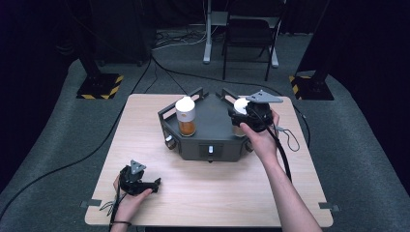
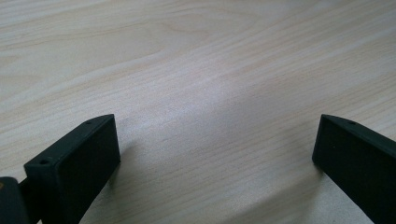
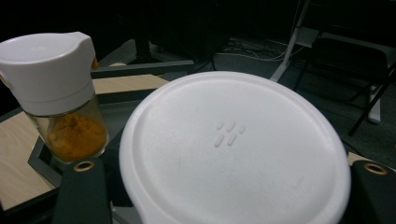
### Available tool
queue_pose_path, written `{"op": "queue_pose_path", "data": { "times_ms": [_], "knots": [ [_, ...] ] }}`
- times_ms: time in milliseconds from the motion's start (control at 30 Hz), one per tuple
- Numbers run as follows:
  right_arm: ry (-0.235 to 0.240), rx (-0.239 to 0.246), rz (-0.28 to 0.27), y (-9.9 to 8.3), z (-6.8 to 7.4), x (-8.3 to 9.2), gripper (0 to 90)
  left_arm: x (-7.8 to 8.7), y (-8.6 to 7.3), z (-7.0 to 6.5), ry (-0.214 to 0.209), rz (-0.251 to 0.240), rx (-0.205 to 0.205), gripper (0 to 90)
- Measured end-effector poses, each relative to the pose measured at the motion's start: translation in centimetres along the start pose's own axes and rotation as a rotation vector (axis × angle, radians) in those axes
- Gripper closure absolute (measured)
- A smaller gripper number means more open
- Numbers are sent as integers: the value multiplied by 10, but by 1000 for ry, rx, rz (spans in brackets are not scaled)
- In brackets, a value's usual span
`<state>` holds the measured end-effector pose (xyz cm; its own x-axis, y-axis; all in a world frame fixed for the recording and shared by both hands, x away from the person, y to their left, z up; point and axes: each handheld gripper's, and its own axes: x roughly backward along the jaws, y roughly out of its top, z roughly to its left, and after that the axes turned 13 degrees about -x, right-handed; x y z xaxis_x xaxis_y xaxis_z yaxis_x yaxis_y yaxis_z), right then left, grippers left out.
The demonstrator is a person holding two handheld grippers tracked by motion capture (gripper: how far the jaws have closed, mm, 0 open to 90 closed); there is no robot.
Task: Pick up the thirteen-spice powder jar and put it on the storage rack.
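Step in hand: your right gripper [image 1: 243,117], jaws clamped on the white-capped jar [image 3: 233,149], carries it over the dark tray [image 1: 212,140].
Left gripper [image 1: 155,184]: jaws apart, resting on the table [image 2: 196,70].
Next move: lower it gently beside the orange spice jar [image 1: 185,116], then release.

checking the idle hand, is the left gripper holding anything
No, the left gripper has its jaws wide apart with just bare wooden table between them.

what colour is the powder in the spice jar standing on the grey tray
Orange, under a white cap. The spice jar shows it best in the right gripper view.
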<state>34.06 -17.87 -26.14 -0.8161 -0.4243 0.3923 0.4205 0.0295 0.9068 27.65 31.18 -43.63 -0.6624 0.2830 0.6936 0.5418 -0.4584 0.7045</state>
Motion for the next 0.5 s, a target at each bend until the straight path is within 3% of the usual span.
{"op": "queue_pose_path", "data": {
  "times_ms": [500],
  "knots": [
    [-18, -5, 1, -4, 1, -24, 299, 0, 0, 0, -2, 0, -2, 6]
  ]
}}
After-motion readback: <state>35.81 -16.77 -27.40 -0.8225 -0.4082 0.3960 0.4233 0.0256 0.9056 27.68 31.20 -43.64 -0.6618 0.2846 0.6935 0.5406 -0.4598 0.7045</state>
